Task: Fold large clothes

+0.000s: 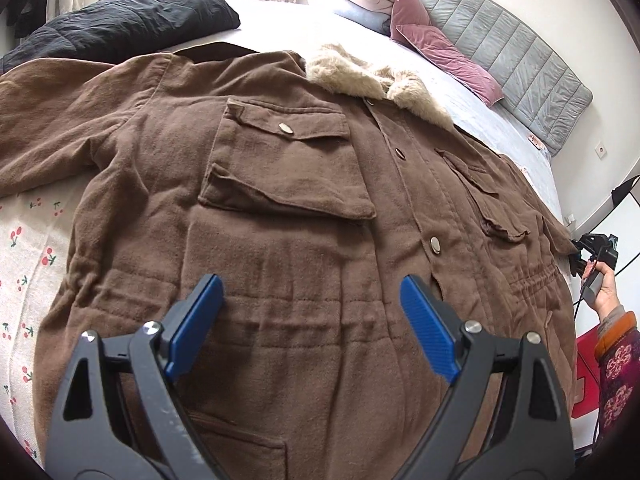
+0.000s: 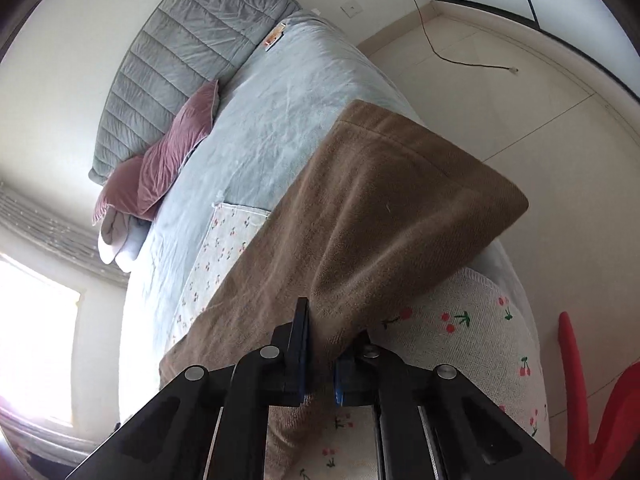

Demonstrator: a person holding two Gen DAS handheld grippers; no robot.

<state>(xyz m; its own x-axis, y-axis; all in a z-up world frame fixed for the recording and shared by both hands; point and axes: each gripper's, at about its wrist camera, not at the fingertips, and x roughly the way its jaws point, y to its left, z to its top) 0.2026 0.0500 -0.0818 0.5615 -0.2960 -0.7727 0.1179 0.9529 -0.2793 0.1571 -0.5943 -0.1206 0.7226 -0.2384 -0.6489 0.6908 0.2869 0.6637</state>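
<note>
large brown cotton coat with a beige fur collar (image 1: pixel 288 200) lies spread face up on the bed, front buttoned, chest pockets up, covering most of the cherry-print white cloth (image 1: pixel 28 248) under it. left gripper (image 1: pixel 312 316) hangs over the coat's waist seam, blue pads wide apart, nothing between them. right gripper (image 2: pixel 320 356) is clamped on a fold of the coat's brown fabric (image 2: pixel 360 216) at the right bed edge; the cloth lifts from the pinch and drapes past the mattress side. in the left view the right gripper (image 1: pixel 596 248) sits small at the coat's far right edge, with the holding hand (image 1: pixel 604 288) beside it. open room: bare beige floor (image 2: pixel 500 92) right of the bed, with a loose black cable (image 2: pixel 452 56) on it; pale grey-blue sheet (image 2: pixel 256 128) free between coat and grey quilted headboard (image 1: pixel 516 52). left side is crowded by a black padded garment (image 1: pixel 120 20) touching the coat's sleeve. mauve velvet pillows (image 1: pixel 432 40) near the collar. coat hem cut off below the left gripper; its right sleeve is hard to trace. red object (image 2: pixel 592 400) at the frame edge, unidentifiable.
</note>
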